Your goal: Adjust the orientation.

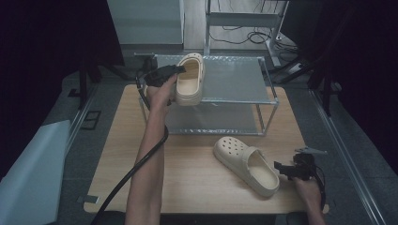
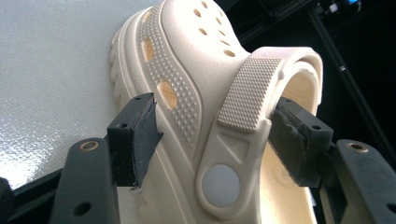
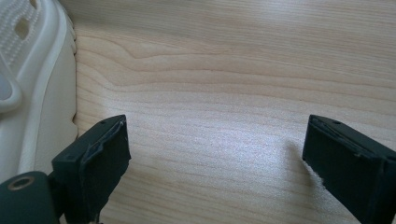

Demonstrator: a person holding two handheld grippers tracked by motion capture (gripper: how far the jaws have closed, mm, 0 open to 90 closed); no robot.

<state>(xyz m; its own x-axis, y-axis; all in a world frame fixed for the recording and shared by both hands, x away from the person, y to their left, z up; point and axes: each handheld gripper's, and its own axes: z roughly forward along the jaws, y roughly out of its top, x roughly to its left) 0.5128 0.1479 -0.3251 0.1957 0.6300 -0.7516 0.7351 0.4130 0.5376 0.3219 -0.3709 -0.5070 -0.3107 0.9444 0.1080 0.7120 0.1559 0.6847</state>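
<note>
A cream clog (image 1: 190, 79) lies on the left end of the metal rack's top shelf (image 1: 234, 77). My left gripper (image 1: 180, 70) is at its heel, and the left gripper view has the clog (image 2: 187, 70) close up. Its side wall and strap stand between the jaws of that gripper (image 2: 215, 133). The pads are spread apart and do not squeeze it, so this gripper is open. A second cream clog (image 1: 246, 164) lies on the wooden table (image 1: 197, 178), toe towards the rack. My right gripper (image 1: 282, 168) sits just right of its heel. Its jaws (image 3: 215, 154) are wide open over bare wood, with the clog's edge (image 3: 42, 84) at the left.
The rack has a lower shelf (image 1: 211, 124) and stands at the table's far edge. A black cable (image 1: 141, 164) trails from the left gripper along the forearm. Dark curtains and stands flank the table. A pale sheet (image 1: 33, 173) lies on the floor at the left.
</note>
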